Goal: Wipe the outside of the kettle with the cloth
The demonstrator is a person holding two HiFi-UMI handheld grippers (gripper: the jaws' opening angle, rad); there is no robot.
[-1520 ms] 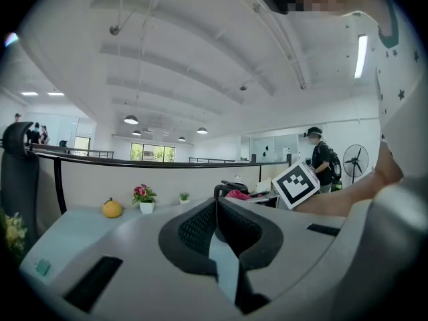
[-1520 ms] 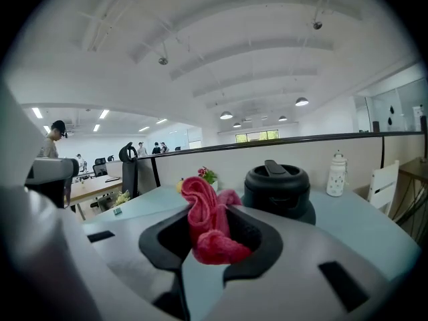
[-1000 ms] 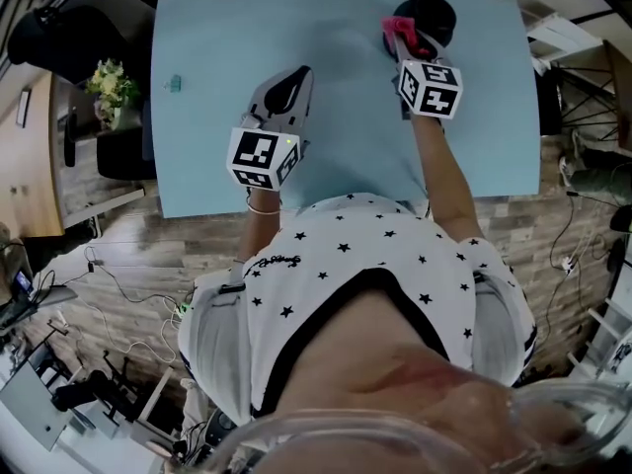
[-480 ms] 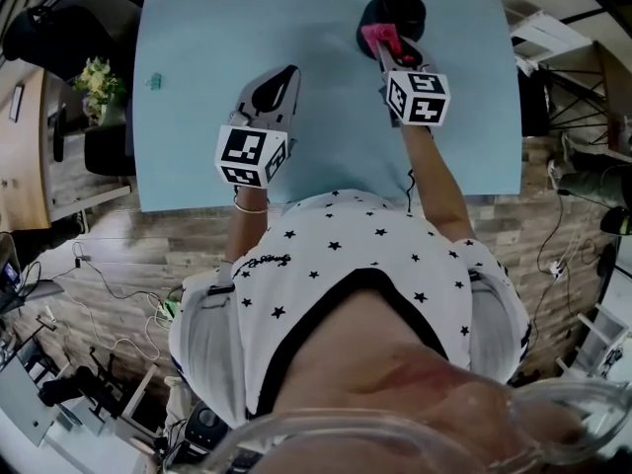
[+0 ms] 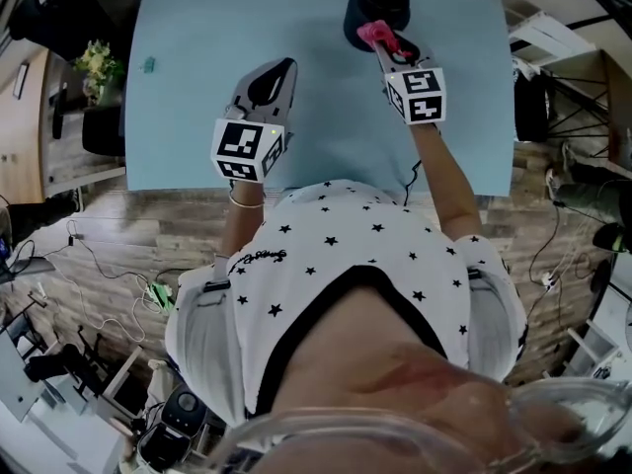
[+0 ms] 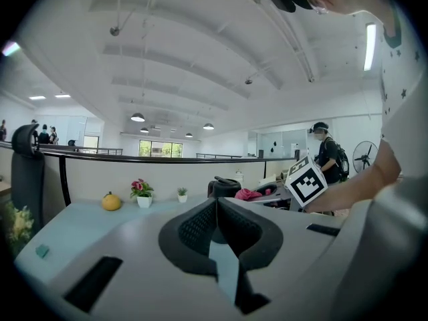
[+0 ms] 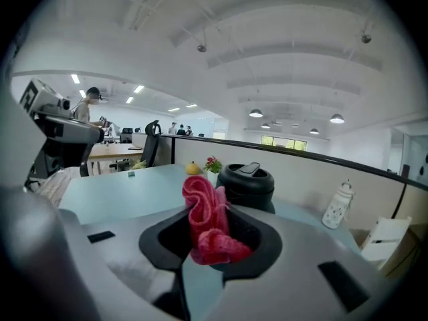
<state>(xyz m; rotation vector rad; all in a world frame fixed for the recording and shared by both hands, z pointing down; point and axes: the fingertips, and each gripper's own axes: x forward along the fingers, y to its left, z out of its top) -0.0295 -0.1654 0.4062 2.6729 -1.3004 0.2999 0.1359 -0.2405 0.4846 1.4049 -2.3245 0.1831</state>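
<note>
A black kettle (image 5: 376, 8) stands at the far side of the light blue table (image 5: 197, 117); it also shows in the right gripper view as the kettle (image 7: 247, 182) and in the left gripper view as the kettle (image 6: 224, 188). My right gripper (image 5: 387, 45) is shut on a bunched pink cloth (image 7: 208, 225), and the cloth (image 5: 375, 36) sits just short of the kettle's near side. My left gripper (image 5: 269, 72) hovers over the table to the left, jaws shut with nothing between them (image 6: 215, 209).
A yellow fruit (image 6: 111, 201) and two small potted plants (image 6: 141, 192) stand at the table's far left edge. A small teal item (image 5: 150, 64) lies near the left edge. A white bottle (image 7: 336, 204) stands at the far right corner.
The view has shifted, and the kettle and cloth now sit higher and further left in the head view. My right gripper stays close to the kettle with the cloth. The left gripper stays shut.
</note>
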